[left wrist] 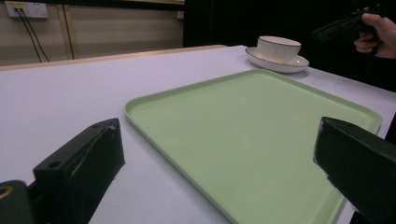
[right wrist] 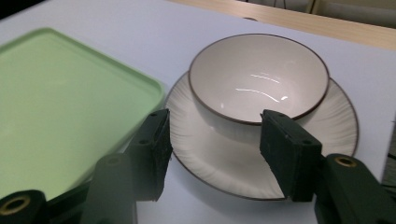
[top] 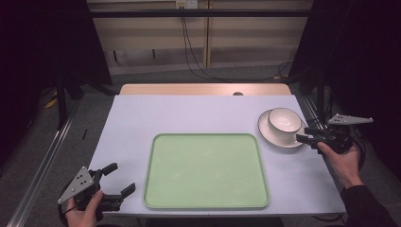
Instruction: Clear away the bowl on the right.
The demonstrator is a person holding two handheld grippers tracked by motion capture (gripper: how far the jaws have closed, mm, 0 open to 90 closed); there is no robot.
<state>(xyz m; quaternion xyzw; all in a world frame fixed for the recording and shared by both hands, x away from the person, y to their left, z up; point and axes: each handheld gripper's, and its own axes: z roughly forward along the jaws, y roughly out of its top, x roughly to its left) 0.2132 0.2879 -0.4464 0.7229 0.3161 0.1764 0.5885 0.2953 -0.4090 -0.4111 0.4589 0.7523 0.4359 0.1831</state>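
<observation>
Bowl (top: pixel 284 119) and saucer (top: pixel 267 134) are sitting together at about 2 o'clock on the pale worktop (top: pixel 132 118), just beside the far right corner of the green tray (top: pixel 206 203). The bowl is standing inside the saucer, touching it.

The right gripper (top: pixel 302 135) is hovering at the saucer's 4 o'clock edge, much nearer than the left one. In the right gripper view the bowl (right wrist: pixel 259 81) is lying straight ahead of the jaws, a little toward 1 o'clock, and the saucer's (right wrist: pixel 205 154) near rim is lying between the two black pads (right wrist: pixel 289 154). The jaws are standing about half open and are not pressing on anything, so nothing is being held.

The left gripper (top: pixel 119 178) is waiting at 7 o'clock, well apart from the dishes, with its jaws spread wide and empty.

The bowl is round, smooth and shiny white with a thin dark rim. The saucer is round too, white, with fine ridges running out to a dark edge. Being round, neither has a long side. The tray looks smooth, flat and bare, with rounded corners and a low lip.
</observation>
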